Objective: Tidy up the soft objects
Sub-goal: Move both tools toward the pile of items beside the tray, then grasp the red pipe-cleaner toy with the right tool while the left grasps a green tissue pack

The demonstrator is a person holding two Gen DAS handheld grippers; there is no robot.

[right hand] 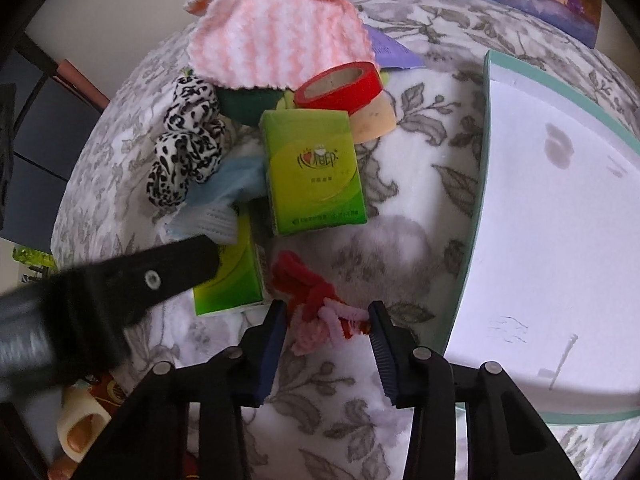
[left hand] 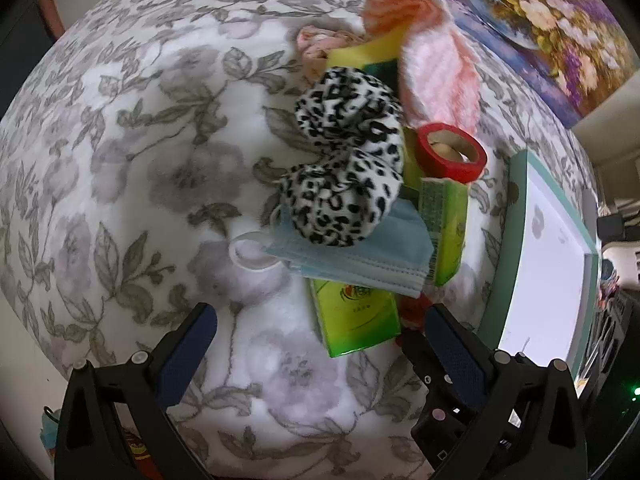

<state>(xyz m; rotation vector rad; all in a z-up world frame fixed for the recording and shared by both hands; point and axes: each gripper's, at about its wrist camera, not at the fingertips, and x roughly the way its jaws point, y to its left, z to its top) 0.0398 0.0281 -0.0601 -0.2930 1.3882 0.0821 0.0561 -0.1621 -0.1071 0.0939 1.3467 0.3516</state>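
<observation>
A pile lies on the floral blanket (left hand: pixel 140 184): a leopard-print scrunchie (left hand: pixel 344 160) on a blue face mask (left hand: pixel 360 256), two green tissue packs (left hand: pixel 356 316) (right hand: pixel 312 172), a pink striped cloth (right hand: pixel 276 40) and a red tape roll (right hand: pixel 340 88). My left gripper (left hand: pixel 320 332) is open, just short of the mask and near tissue pack. My right gripper (right hand: pixel 328 324) is open, its fingers on either side of a red and pink pipe-cleaner bundle (right hand: pixel 320 308). The left gripper's black finger (right hand: pixel 132 280) shows in the right wrist view.
A shallow white tray with a teal rim (right hand: pixel 486 128) lies right of the pile, also in the left wrist view (left hand: pixel 516 216). A purple floral picture (left hand: pixel 552 28) lies at the far side. A beige tape roll (right hand: pixel 80 428) sits low at the left.
</observation>
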